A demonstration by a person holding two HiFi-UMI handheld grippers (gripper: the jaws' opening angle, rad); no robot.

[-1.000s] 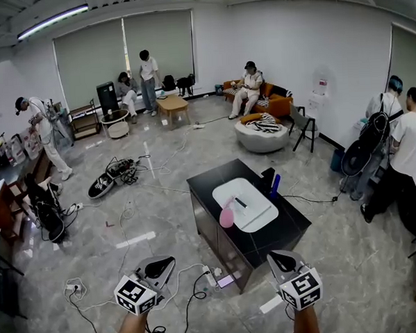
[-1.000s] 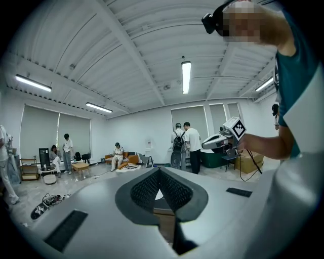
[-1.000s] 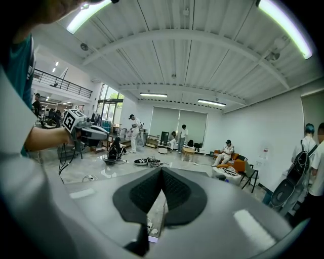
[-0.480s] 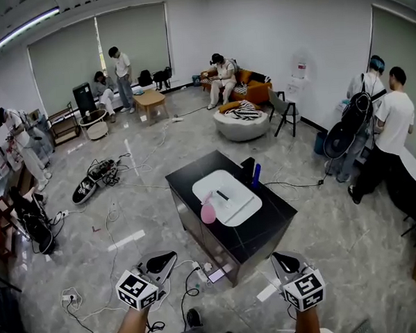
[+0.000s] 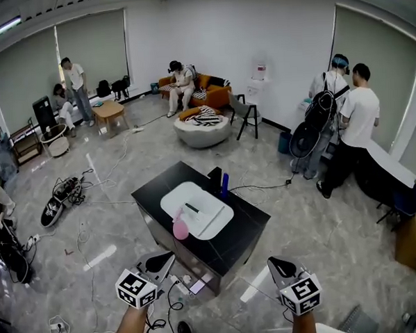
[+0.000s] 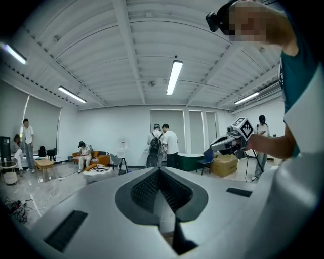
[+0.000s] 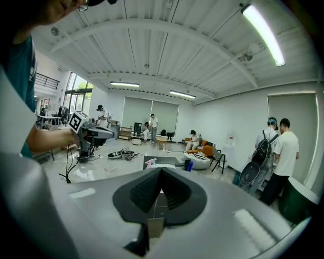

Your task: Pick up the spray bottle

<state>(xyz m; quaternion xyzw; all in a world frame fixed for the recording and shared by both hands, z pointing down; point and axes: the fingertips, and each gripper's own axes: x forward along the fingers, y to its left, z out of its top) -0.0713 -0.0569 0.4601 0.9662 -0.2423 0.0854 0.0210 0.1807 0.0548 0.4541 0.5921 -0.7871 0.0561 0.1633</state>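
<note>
The counter [image 5: 247,224] has drifted left and nearer in the head view, so the pink spray bottle [image 5: 180,227], upright by its left edge, stands ahead of the left gripper [image 5: 169,257], farther from the right gripper [image 5: 273,262], both clenched empty.

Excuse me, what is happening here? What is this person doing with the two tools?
A person holds a gripper in each hand. The left gripper and the right gripper are both empty, with their fingers closed, and are short of a black table. On the table a pink spray bottle sits by the near edge of a white tray. Nothing has been picked up yet.
</note>
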